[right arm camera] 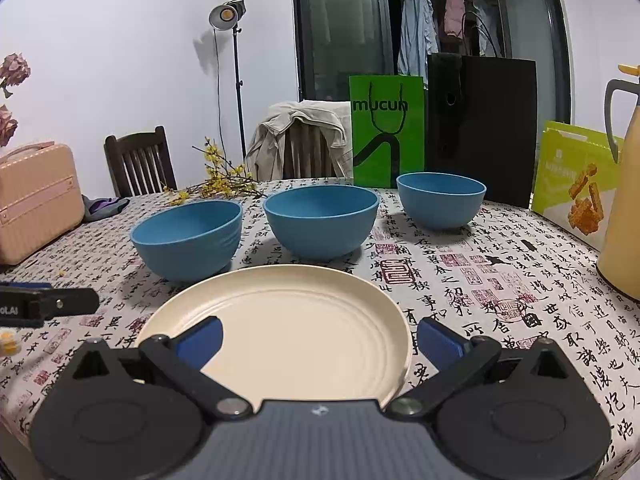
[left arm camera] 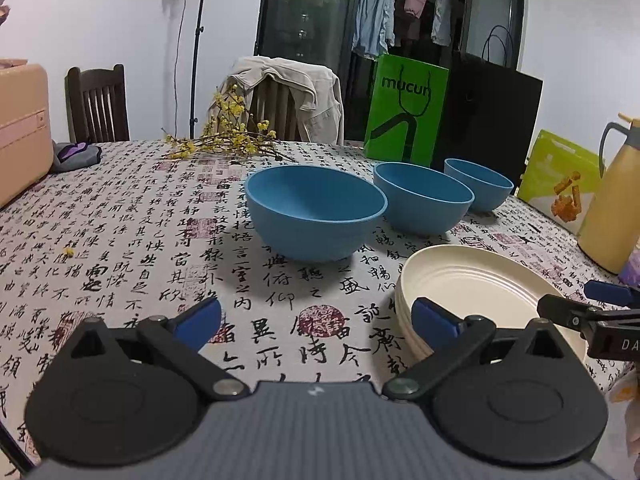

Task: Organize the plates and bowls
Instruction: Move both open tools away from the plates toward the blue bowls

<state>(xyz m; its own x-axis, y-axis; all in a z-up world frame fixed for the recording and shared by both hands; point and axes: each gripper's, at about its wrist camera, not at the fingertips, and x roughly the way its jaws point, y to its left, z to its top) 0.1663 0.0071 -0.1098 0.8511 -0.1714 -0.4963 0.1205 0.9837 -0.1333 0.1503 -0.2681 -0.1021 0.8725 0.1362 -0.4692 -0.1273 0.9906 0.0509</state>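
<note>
- Between our right gripper's (right arm camera: 318, 340) spread jaws lies the cream plate stack (right arm camera: 280, 320), ungripped.
- Ahead of our left gripper's (left arm camera: 316, 316) spread, empty jaws sits the nearest blue bowl (left arm camera: 316, 212); we should straddle its rim squarely.

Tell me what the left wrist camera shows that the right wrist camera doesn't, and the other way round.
Only the left wrist view shows the side of the cream plates as a layered stack. Only the right wrist view shows the lit lamp head and dried pink flowers at the far left. Both show the three blue bowls in a row, the green bag, the yellow jug, the pink case, and each view's own claw open with nothing between its fingers.
</note>
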